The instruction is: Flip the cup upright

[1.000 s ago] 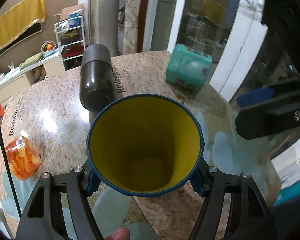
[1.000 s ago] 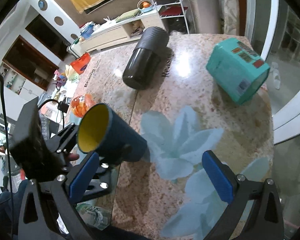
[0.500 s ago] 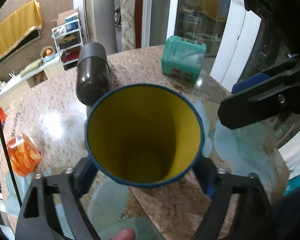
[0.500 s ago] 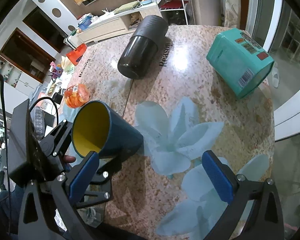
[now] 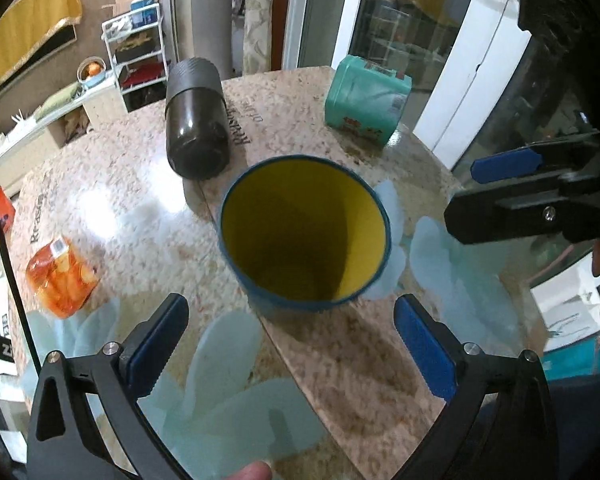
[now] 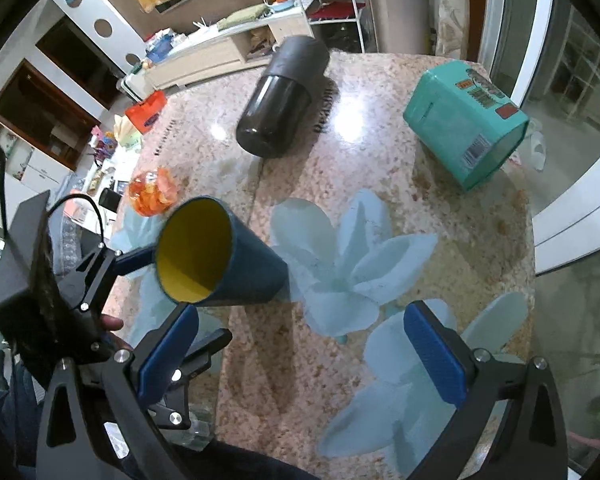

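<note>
Two blue-padded fingers of the left gripper (image 5: pixel 292 344) at the bottom of the left wrist frame, spread wide, gripping nothing. Just beyond, at frame centre — blue cup (image 5: pixel 304 232) with yellow inside, standing mouth-up on the speckled table (image 5: pixel 120 208), clear of both pads. Right gripper (image 6: pixel 300 356) low in the right wrist frame, likewise wide apart and empty (cup (image 6: pixel 220 256) at centre left there, beside the left gripper's fingers). Farther back: orange packet (image 5: pixel 62 276) at left, dark cylinder (image 5: pixel 196 120) lying on its side at upper centre, teal box (image 5: pixel 366 100) at upper right near the table's far edge.
</note>
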A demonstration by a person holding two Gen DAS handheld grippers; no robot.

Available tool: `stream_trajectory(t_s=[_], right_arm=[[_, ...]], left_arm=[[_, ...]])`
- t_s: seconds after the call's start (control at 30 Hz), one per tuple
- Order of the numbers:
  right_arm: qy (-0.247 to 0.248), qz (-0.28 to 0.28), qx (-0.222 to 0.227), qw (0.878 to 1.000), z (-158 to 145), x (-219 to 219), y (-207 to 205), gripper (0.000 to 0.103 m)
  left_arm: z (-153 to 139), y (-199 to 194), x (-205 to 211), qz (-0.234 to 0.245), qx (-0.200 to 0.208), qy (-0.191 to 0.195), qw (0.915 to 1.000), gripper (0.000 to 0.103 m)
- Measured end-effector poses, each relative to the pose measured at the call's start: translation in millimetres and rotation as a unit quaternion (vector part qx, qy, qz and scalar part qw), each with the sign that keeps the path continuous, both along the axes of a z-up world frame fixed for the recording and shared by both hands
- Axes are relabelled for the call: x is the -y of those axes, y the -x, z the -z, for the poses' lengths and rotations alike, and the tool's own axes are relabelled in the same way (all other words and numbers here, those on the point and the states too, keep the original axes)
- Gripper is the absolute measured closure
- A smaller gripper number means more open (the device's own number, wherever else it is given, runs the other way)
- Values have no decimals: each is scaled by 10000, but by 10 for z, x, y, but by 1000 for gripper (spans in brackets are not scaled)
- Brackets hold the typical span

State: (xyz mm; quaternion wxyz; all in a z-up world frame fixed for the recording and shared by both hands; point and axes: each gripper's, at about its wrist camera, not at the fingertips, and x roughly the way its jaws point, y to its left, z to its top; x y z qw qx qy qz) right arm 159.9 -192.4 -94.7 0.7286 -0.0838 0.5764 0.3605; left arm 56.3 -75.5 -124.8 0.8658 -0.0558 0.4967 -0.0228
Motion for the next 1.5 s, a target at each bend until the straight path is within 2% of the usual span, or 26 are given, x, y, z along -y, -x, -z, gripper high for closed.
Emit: stream_trajectory(t_s=[0.2,0.5,0.83,1.13,1.5], right_arm=[[-13,200,199,9996,-162,-8,204,0],[-41,430,502,9978,-427,-223,528,0],[288,548,864,9943,-600,-466,802,0],[485,646,1247,9889,-733,-451,929,0],[613,803,1383,9852,-752,-415,964,0]], left_arm=[[-134,156,-189,-64,-255,381,9989,0],[-440,331,-523,-511,-643,334,9961,0],[-754,528,-852,-764,-604,300,9948,0],[-923,605,-851,-679,-464,379,9959,0],[-1074,676,-828,-574,-358,361,9971,0]])
